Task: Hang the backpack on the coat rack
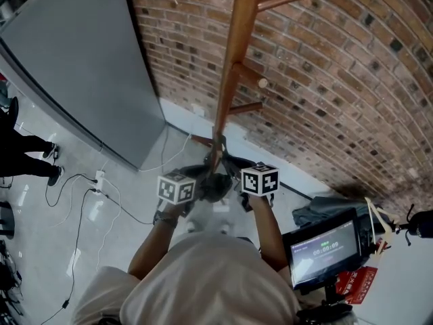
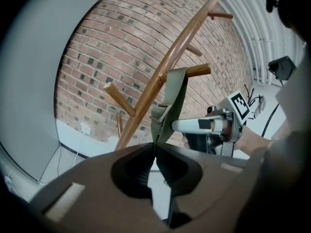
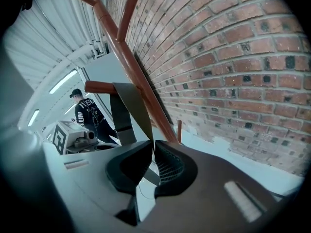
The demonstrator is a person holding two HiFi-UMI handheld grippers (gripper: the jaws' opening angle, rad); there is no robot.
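A wooden coat rack (image 1: 233, 59) stands against a brick wall (image 1: 338, 80). The dark backpack (image 1: 215, 185) hangs low between my two grippers at the foot of the pole. Its olive strap (image 2: 176, 98) loops over a peg (image 2: 192, 72) of the rack. My left gripper (image 2: 155, 144) is shut on that strap just below the peg. My right gripper (image 3: 153, 142) is shut on the same strap (image 3: 129, 108), which runs up over the peg (image 3: 99, 87). In the head view both marker cubes, the left (image 1: 177, 188) and the right (image 1: 260, 179), sit side by side close to the pole.
A grey panel (image 1: 74, 66) leans at the left of the wall. Cables (image 1: 81, 202) trail over the pale floor. A screen on a stand (image 1: 323, 249) is at the lower right. A person in black (image 3: 90, 115) stands behind, with legs at the head view's left edge (image 1: 20, 151).
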